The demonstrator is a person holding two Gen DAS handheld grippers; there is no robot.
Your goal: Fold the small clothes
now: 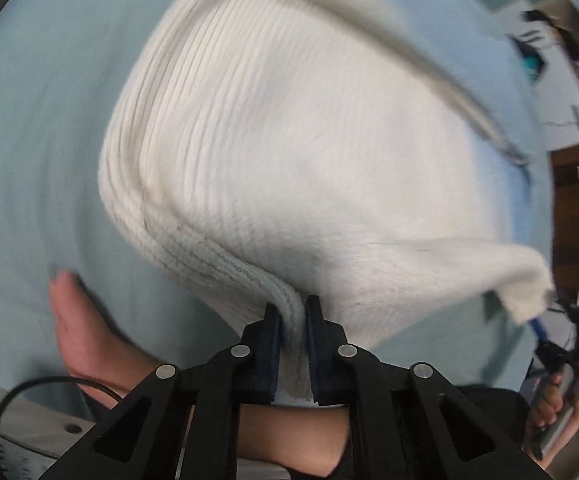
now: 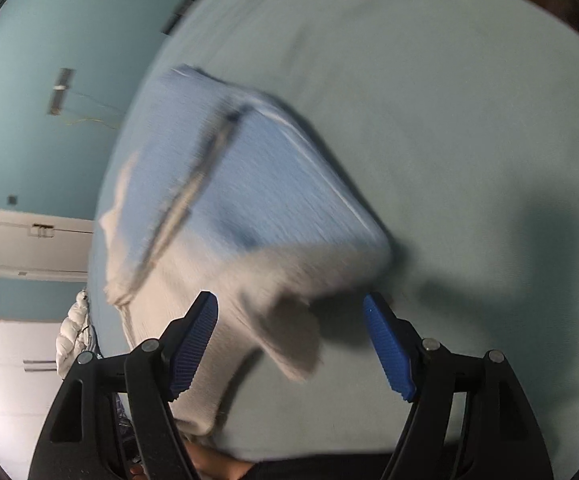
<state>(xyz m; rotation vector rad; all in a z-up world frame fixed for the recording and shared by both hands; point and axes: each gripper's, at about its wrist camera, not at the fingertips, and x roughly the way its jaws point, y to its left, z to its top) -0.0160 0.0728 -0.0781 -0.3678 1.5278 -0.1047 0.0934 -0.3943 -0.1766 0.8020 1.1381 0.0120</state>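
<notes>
A small white ribbed knit garment [image 1: 289, 152] with a pale blue panel [image 2: 257, 184] lies partly lifted over a light teal bed sheet [image 2: 449, 120]. My left gripper [image 1: 292, 312] is shut on the garment's thick ribbed hem and holds it up. The right wrist view shows the same garment [image 2: 225, 280] blurred by motion, draped between and in front of the fingers. My right gripper [image 2: 289, 320] is open, its blue pads [image 2: 389, 352] wide apart, and a loose white corner hangs between them without being clamped.
The person's bare foot [image 1: 77, 320] rests on the sheet at lower left, with a black cable [image 1: 29, 392] below it. A wooden bed frame [image 1: 577, 208] and cluttered shelves [image 1: 549, 40] are at right. A teal wall [image 2: 49, 40] and white door [image 2: 21, 240] are left of the bed.
</notes>
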